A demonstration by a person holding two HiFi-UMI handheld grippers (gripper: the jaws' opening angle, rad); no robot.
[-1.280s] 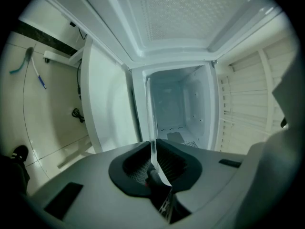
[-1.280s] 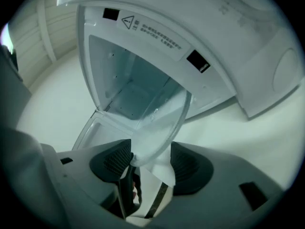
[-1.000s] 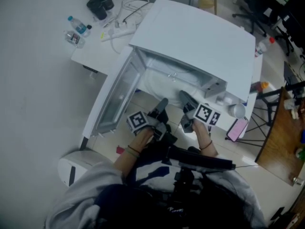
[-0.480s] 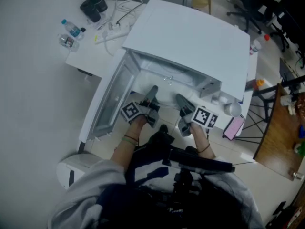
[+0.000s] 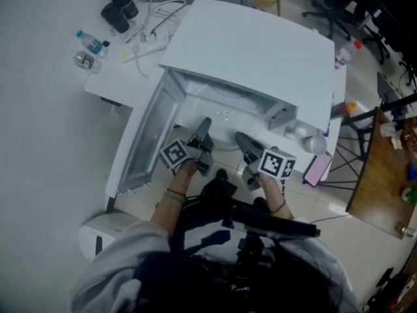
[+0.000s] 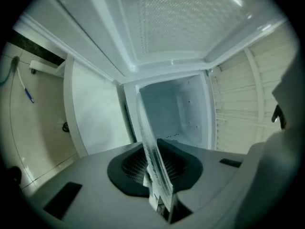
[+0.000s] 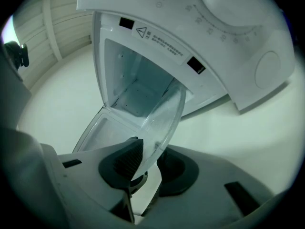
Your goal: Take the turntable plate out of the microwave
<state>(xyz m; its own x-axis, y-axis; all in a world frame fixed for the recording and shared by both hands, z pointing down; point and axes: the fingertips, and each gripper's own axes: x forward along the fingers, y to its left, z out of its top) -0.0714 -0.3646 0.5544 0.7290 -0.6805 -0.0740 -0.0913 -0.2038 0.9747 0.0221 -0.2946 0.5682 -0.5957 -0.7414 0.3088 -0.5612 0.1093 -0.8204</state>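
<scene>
The left claw [image 6: 158, 168] is closing on the rim of the clear round glass turntable plate [image 6: 151, 142], which stands edge-on between its dark ribbed pads. The right claw [image 7: 145, 163] clamps the opposite rim of the same plate, its jaws easing apart with the glass between them. Held by both claws, the plate hangs just outside the open cavity of the white microwave [image 5: 254, 44], straight ahead of the claw tips. The white microwave door [image 5: 146, 142] stands swung open just left of the left claw.

The microwave sits on a white counter [image 5: 114, 83]. Well off to the claws' left, the counter carries a white power strip [image 5: 146, 44], a clear water bottle [image 5: 90, 42] and black cylinders [image 5: 117, 12]. Near the right claw's right side lies a pink phone [image 5: 317, 171]. Below the claws runs a pale tiled floor [image 5: 146, 197], and further right stands a brown wooden desk [image 5: 384, 175].
</scene>
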